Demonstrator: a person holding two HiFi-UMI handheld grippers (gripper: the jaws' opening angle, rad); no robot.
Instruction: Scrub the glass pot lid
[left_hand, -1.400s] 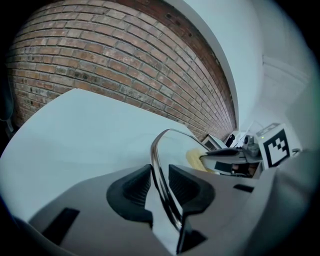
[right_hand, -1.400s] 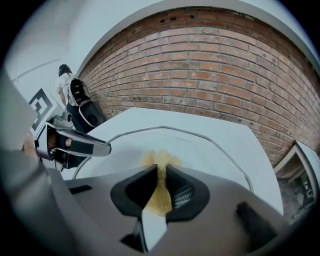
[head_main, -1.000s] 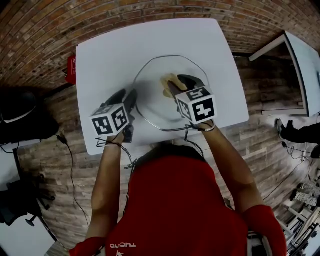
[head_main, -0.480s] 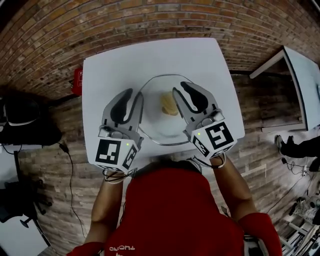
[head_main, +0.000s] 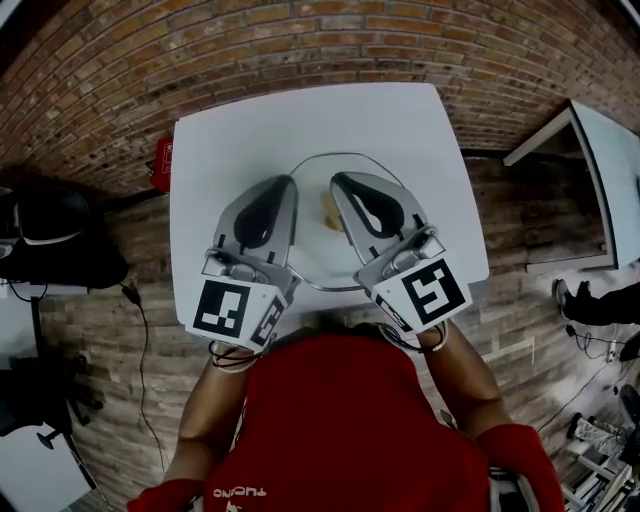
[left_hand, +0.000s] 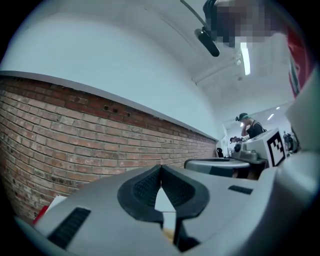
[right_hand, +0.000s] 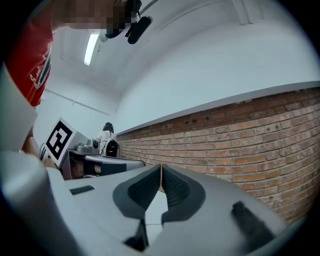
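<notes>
A brick wall (left_hand: 75, 130) stands ahead of both grippers. Below them is a white table (head_main: 220, 150). The glass pot lid (head_main: 316, 252) lies flat on the table, under and between the two grippers, and neither touches it. The left gripper (head_main: 285, 182) and the right gripper (head_main: 338, 181) are held side by side above the lid, pointing towards the wall. Each has just closed, its jaws pressed together with nothing between them. A small yellowish pad (head_main: 327, 207) rests on the lid, in the gap between the two grippers.
</notes>
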